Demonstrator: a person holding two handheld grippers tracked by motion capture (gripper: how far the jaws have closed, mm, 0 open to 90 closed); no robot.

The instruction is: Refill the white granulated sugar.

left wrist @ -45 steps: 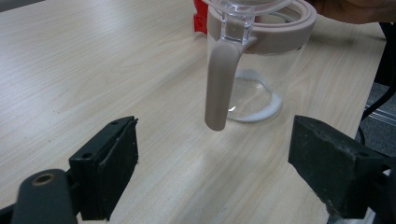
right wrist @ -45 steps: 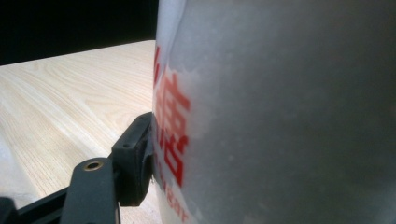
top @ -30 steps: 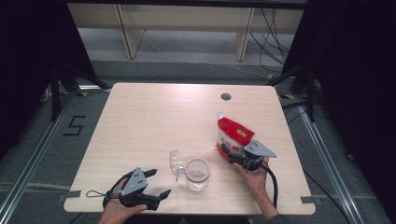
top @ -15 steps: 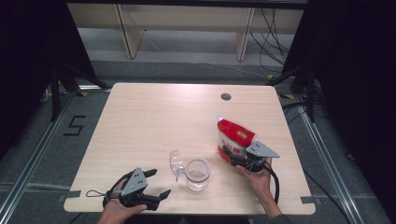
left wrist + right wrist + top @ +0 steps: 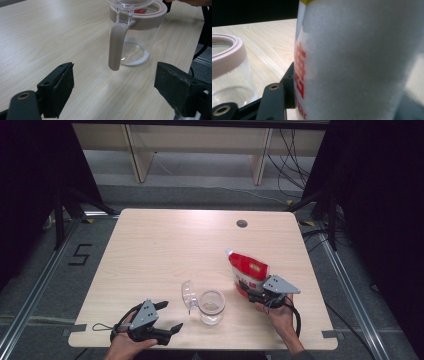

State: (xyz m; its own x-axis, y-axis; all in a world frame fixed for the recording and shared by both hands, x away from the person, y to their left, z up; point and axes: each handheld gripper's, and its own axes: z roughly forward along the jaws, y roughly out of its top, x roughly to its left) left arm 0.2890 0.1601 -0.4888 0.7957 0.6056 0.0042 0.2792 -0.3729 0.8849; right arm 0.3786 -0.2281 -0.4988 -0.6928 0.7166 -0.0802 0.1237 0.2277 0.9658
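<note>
A clear glass jar (image 5: 211, 306) with a pink rim stands near the table's front edge, its clear lid (image 5: 189, 295) swung open to the left. In the left gripper view the jar (image 5: 135, 37) holds a thin layer of white grains, and my left gripper (image 5: 112, 90) stands open just short of it. It rests at the front left (image 5: 170, 316). A red and white pouch (image 5: 247, 270) stands upright to the right of the jar. My right gripper (image 5: 252, 292) has just been closing around the pouch's lower part, and one finger (image 5: 287, 87) presses its side (image 5: 362, 62).
The light wooden table (image 5: 175, 245) has a round cable hole (image 5: 242, 224) near its far edge. Behind the table are shelf legs and loose cables on the floor. Dark curtains flank both sides.
The right gripper has edged slightly in on the pouch. The left gripper, jar and lid have not moved.
</note>
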